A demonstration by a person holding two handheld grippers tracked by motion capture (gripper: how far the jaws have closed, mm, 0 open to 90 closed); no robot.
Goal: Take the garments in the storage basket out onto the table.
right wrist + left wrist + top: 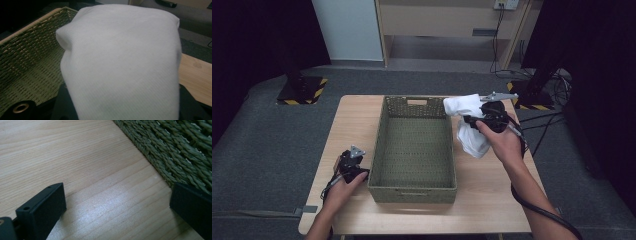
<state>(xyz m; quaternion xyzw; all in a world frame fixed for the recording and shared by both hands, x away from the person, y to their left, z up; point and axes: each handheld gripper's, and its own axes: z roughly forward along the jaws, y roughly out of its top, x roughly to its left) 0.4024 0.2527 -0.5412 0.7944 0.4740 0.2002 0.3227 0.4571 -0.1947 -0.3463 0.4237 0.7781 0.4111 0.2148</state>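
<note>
The step in hand is judged to be the carry: a white cloth is being brought to the green woven basket for placing inside.

The right hand-held gripper is clamped on the cloth. In the right gripper view the fabric bulges up from between the black jaws and hides the pads, so the exact grip line cannot be told. In the high view the cloth is held in the air at the basket's far right corner, its upper fold at the rim and the remainder hanging outside the right wall, above the table. Whether the fabric touches the rim cannot be told.

The left hand-held gripper rests on the table just beside the basket's left wall. Its jaws stand apart with nothing between them; the left gripper view shows bare wood and the woven wall next to one jaw.

Orientation: the cloth is bunched rather than flat. Its long axis runs from the upper fold at the basket corner down and toward the person, ending in a loose hanging tail. The bundle points toward the basket.

Next move, as judged: the right hand needs to travel further left until the whole bundle, tail included, clears the right wall, then lower into the basket's interior before the jaws part. The hanging tail could catch on the rim.
</note>
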